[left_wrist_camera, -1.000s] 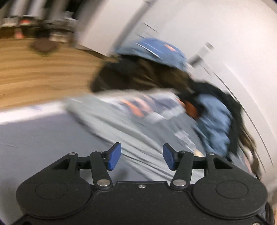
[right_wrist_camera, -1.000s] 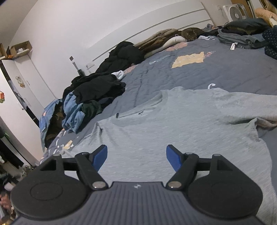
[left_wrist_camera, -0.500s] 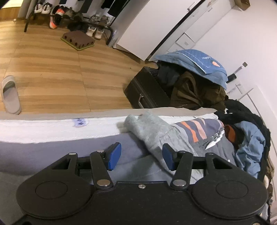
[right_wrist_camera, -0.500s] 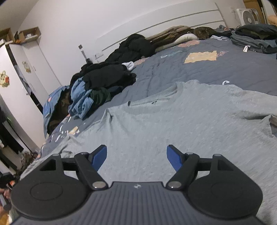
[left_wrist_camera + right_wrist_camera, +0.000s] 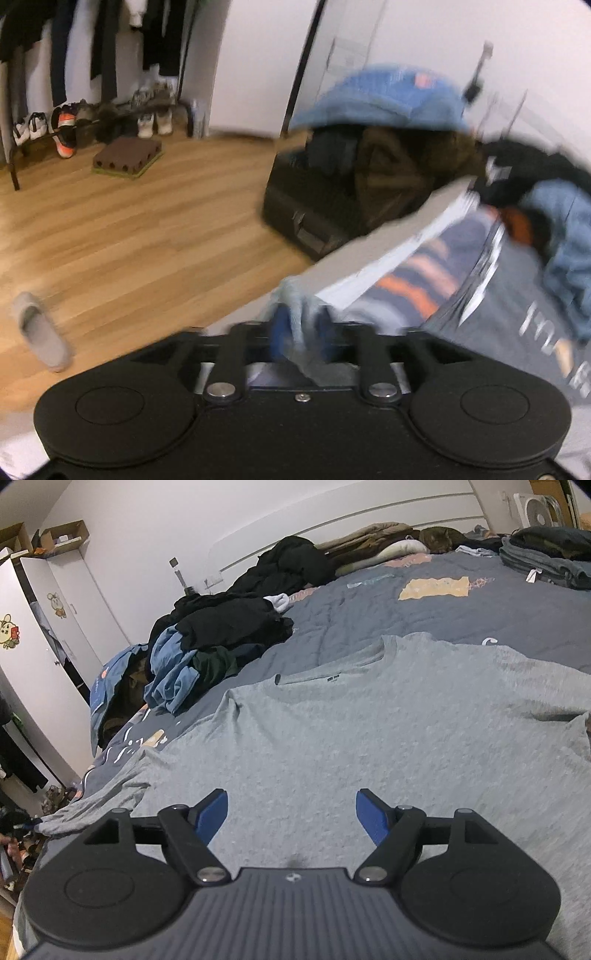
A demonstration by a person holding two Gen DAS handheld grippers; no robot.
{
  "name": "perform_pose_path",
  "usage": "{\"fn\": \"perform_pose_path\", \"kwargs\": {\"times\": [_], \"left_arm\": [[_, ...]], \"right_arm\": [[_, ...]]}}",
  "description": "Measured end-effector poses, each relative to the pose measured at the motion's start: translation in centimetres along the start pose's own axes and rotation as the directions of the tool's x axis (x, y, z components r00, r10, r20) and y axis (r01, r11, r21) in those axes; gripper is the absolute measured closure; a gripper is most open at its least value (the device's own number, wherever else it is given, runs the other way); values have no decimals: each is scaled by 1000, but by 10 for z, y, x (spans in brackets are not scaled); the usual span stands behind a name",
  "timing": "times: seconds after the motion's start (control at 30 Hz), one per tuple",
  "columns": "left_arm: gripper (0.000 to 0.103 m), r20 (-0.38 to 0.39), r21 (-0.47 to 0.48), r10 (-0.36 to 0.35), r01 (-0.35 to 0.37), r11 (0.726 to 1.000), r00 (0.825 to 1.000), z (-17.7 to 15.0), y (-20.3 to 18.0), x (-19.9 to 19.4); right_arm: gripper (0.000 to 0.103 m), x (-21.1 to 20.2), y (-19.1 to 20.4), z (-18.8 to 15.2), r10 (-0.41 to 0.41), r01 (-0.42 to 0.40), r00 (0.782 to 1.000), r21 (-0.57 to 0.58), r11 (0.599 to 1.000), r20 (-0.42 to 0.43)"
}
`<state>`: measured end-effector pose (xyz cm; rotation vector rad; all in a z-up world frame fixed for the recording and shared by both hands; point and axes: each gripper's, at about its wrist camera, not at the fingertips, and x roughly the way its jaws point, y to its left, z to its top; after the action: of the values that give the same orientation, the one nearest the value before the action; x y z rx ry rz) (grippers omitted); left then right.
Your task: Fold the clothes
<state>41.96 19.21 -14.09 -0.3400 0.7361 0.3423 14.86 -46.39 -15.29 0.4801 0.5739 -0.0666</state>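
both grippers have blue pads on black linkages with silver pivot screws. the left gripper (image 5: pixel 301 328) body is smooth black. the right gripper (image 5: pixel 291 812) body is ribbed dark grey.

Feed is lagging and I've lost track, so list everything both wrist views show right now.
shirt: one, grey, flat on bed, sleeve end between left tongs
bed: one, grey-blue cover
clothes heap: one, black and blue, bed's left edge
folded stack: one, dark, far right
wardrobe: one, white, left wall
case: one, black, on floor
slipper: one, grey, wood floor
shoes: several, on rack
left tongs: blue pads, closing on sleeve
right tongs: blue pads, open over shirt
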Motion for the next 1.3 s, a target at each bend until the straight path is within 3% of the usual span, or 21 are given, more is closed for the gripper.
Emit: {"fn": "perform_pose_path", "kwargs": {"times": [0.07,0.13,0.2,0.3,0.53,0.57,0.6,0.67,0.83,0.93,1.07,1.13,1.17,1.23,1.3], "left_arm": [[43,68,74,73,-78,994,995,5,2,-9],[43,100,70,95,-102,992,990,11,12,-15],[44,67,77,1,-6,997,998,16,19,-16],[44,13,186,-87,83,979,996,14,7,-10],[45,-164,315,-144,190,930,976,-8,-22,24],[56,-176,345,-131,186,920,976,-12,-26,28],[81,-187,372,-118,182,910,975,-16,-29,31],[92,-176,386,-115,176,906,978,-16,-30,31],[95,-25,364,-129,129,922,991,5,-38,22],[95,80,356,-110,74,932,991,19,-48,20],[88,94,399,-28,-12,917,995,19,-66,36],[65,88,395,32,-64,917,996,16,-65,40],[48,94,364,41,-73,928,995,15,-59,37],[46,108,251,16,-43,967,994,14,-36,25],[46,61,70,-44,40,997,997,11,-4,15]], "right_arm": [[27,1,1,-1,-1,1,1000,-5,1000,-2],[27,1,3,-2,1,-1,1000,-9,1000,-5],[27,1,5,-3,4,-4,1000,-13,1000,-9],[27,3,8,-4,13,-14,1000,-20,1000,-16],[27,7,15,-9,32,-32,999,-15,999,-41],[27,8,16,-9,31,-32,998,-18,999,-46],[27,9,16,-10,31,-32,998,-17,999,-49],[27,11,16,-11,34,-34,998,-13,999,-55],[27,13,17,-14,44,-44,997,5,999,-68],[27,14,19,-16,46,-46,996,1,999,-77],[27,16,21,-18,53,-53,994,0,999,-91],[27,16,22,-19,55,-56,994,-6,998,-96],[27,16,22,-19,54,-55,994,-7,998,-96],[27,16,22,-18,56,-57,994,-7,998,-95],[27,16,22,-18,60,-61,994,-3,998,-93]]}}
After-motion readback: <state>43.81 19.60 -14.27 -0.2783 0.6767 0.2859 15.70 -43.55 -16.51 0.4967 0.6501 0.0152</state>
